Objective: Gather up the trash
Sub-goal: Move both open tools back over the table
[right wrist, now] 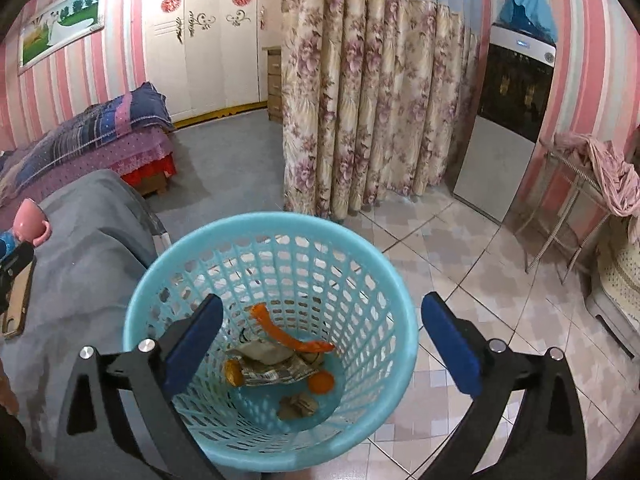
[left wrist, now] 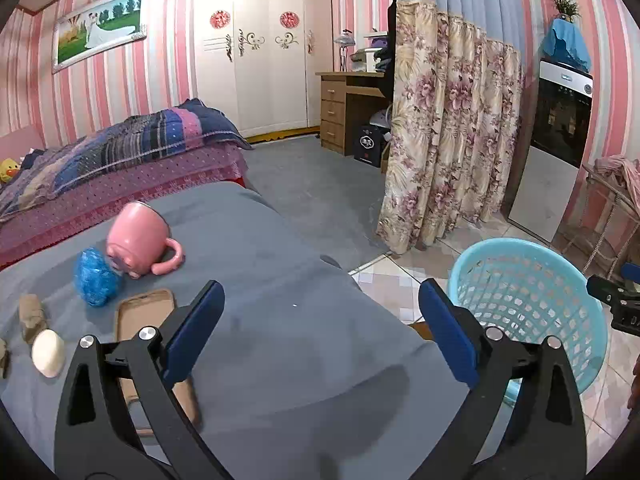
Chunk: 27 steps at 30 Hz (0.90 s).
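A light blue mesh basket (right wrist: 276, 232) stands on the tiled floor beside the grey-covered table (left wrist: 280, 320); it also shows in the left wrist view (left wrist: 520, 256). Inside lie an orange strip (right wrist: 280, 332), crumpled paper (right wrist: 272, 364), an orange cap (right wrist: 322, 382) and a brown scrap (right wrist: 298, 406). My right gripper (right wrist: 320, 340) is open and empty above the basket. My left gripper (left wrist: 320, 328) is open and empty over the table. On the table lie a blue crumpled wrapper (left wrist: 96, 276), a brown scrap (left wrist: 32, 316) and a white oval object (left wrist: 48, 352).
A pink mug (left wrist: 138, 236) lies tipped by the wrapper. A phone in a tan case (left wrist: 140, 316) lies near my left fingers. A bed (left wrist: 120, 160), floral curtain (left wrist: 448, 128), wardrobe (left wrist: 256, 48), desk (left wrist: 344, 108) and a metal rack (right wrist: 580, 200) surround the floor.
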Available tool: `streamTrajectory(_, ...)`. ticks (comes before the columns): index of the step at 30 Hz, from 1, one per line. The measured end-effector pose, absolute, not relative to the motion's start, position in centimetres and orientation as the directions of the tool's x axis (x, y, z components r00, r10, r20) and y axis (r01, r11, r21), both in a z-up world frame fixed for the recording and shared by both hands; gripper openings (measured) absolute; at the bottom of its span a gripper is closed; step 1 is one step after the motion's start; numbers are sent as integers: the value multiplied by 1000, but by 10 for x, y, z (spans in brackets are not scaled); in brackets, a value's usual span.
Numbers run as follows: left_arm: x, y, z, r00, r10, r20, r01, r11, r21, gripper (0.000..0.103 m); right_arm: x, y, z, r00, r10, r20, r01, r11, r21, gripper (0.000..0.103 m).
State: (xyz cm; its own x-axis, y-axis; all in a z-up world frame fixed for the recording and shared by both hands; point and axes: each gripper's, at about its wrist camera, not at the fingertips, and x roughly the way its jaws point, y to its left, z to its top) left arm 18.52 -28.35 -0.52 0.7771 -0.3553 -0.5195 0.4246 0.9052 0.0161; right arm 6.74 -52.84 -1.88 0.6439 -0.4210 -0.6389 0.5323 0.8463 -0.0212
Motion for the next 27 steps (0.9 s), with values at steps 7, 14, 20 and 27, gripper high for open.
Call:
streamTrajectory(7, 185, -252, 12, 776, -351, -524, 406, 914, -12, 97, 76, -504, -2, 685, -418, -597, 515, 857, -8, 98)
streamTrajectory(14, 186, -188, 26, 818, -260, -514, 309, 951, 11, 97, 104, -456, -2, 735, -358, -576, 442, 897, 7, 98)
streamTrajectory(20, 202, -117, 23, 813, -152, -562, 163, 986, -32, 97, 133, -402, 21, 806, -263, -531, 338, 940, 46, 98)
streamTrajectory(27, 215, -39, 25, 830, 7, -558, 13, 999, 31, 97, 188, -335, 14, 834, -121, -539, 212, 971, 111, 98)
